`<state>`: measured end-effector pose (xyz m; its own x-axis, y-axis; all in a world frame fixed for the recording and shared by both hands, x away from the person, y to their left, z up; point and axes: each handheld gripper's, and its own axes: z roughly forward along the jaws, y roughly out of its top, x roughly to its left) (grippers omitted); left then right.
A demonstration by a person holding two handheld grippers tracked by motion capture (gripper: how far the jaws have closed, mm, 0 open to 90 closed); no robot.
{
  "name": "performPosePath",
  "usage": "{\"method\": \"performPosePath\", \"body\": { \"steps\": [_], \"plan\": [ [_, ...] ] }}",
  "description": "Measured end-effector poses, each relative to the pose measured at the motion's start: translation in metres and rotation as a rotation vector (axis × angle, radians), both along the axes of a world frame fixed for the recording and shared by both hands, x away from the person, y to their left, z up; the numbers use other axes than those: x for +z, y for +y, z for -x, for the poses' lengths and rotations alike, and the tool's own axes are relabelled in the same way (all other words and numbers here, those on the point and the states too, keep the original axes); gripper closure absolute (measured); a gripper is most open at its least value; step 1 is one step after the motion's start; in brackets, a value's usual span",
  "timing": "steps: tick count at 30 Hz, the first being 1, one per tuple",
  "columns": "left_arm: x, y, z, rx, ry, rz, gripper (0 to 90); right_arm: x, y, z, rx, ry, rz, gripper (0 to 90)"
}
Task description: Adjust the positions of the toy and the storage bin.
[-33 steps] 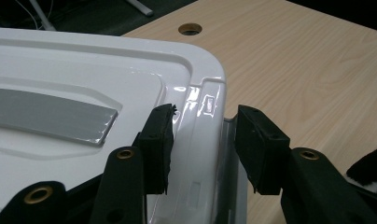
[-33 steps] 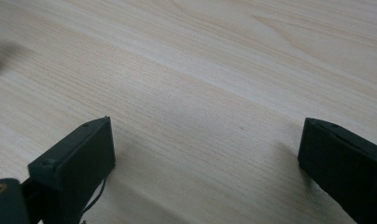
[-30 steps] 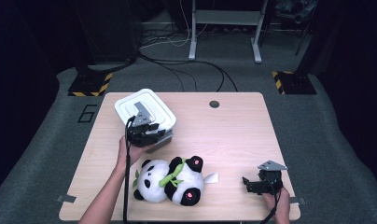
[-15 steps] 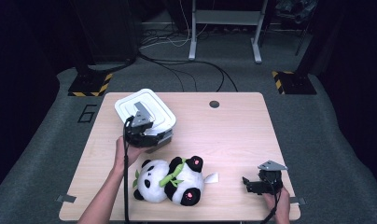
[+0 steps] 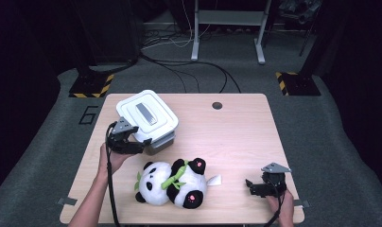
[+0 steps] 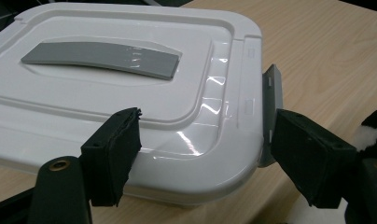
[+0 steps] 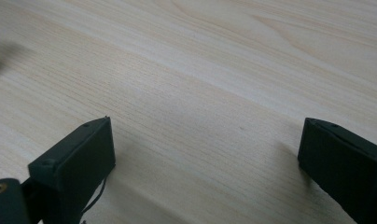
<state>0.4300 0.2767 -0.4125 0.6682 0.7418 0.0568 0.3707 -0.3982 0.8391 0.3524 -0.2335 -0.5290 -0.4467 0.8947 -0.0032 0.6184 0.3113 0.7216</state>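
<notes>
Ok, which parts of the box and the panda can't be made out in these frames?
- Box contents: hidden under its closed white lid, high and left gripper views.
- Grey latch: its lower end sits behind the left hand-held gripper pad; fastened or loose, unclear.
- Panda: cut off at the left gripper view's right edge.

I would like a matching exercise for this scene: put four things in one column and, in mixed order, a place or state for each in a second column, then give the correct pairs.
Things:
1. white box
2. panda toy
3. left gripper
4. right gripper

Places or states:
A. open, over bare wood near the table's right front corner
B. lying on its side at the table's front middle
C. lid on, at the table's far left
D. open, at a near corner of the box

Pairs: 1-C, 2-B, 3-D, 4-A
</notes>
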Motion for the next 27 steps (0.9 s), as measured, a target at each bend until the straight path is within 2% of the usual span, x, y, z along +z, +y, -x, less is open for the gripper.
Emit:
{"method": "performPosePath", "body": {
  "steps": [5, 6, 10, 15, 18, 21, 27],
  "plan": [
    [-0.005, -0.006, 0.002, -0.009, -0.014, -0.015, 31.7, 0.0, 0.0, 0.0, -0.002, 0.0, 0.002, 3.1],
    [-0.006, -0.01, 0.004, -0.009, -0.039, -0.021, 35.5, 0.0, 0.0, 0.0, -0.002, 0.0, 0.002, 3.1],
    [-0.007, -0.016, 0.005, -0.005, -0.062, -0.018, 45.7, 0.0, 0.0, 0.0, -0.004, 0.002, 0.0, 3.1],
    [-0.008, -0.021, 0.005, -0.024, -0.071, -0.017, 49.1, 0.0, 0.0, 0.0, -0.002, 0.0, 0.0, 3.1],
    [-0.009, -0.031, 0.006, -0.043, -0.077, -0.008, 52.0, 0.0, 0.0, 0.0, -0.003, 0.002, -0.001, 3.1],
    [-0.009, -0.036, 0.005, -0.026, -0.082, -0.01, 54.2, 0.0, 0.0, 0.0, -0.003, 0.001, -0.001, 3.1],
    [-0.01, -0.035, 0.001, 0.005, -0.089, 0.024, 63.7, 0.0, 0.0, 0.0, -0.003, 0.002, -0.001, 3.1]
  ]
}}
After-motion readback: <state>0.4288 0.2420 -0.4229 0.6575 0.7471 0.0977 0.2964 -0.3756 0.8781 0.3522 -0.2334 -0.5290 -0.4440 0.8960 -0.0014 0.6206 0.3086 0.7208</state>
